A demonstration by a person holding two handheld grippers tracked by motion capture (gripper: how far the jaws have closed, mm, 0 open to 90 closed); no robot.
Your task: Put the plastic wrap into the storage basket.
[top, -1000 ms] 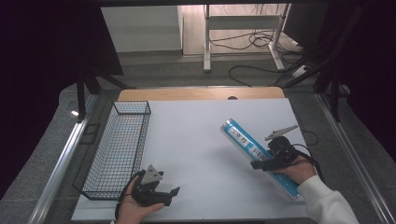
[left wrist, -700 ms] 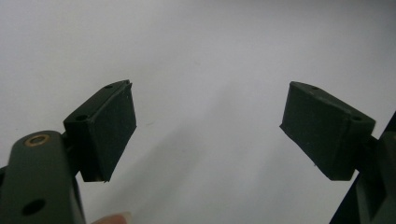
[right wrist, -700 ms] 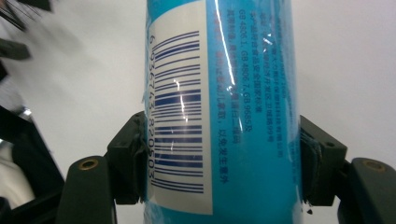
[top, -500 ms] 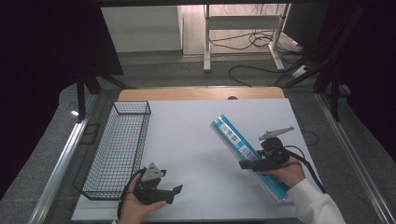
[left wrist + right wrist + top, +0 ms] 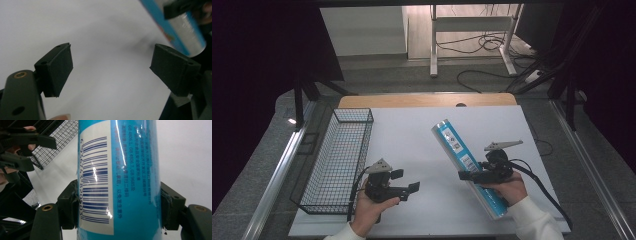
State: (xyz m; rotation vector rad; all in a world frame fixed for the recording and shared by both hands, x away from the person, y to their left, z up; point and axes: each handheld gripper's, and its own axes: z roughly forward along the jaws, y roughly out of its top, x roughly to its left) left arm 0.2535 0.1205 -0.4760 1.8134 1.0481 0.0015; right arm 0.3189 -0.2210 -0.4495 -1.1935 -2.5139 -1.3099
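Observation:
A long blue tube with a white barcode label slants across the right half of the white table top. My right gripper is shut on the tube around its middle; in the right gripper view both jaws press against the blue tube at the barcode. My left gripper stands open near the table's front edge, just right of the wire basket, with nothing between its fingers. The tube's lower end shows far off in the left gripper view.
The black wire basket lies lengthwise along the table's left side. A wooden strip runs along the far edge. Cables and a desk frame lie on the floor beyond. Metal rails flank the table.
My right gripper has moved left and toward the table's middle with the tube in it, and the tube has swung with it. The left gripper has hardly moved.

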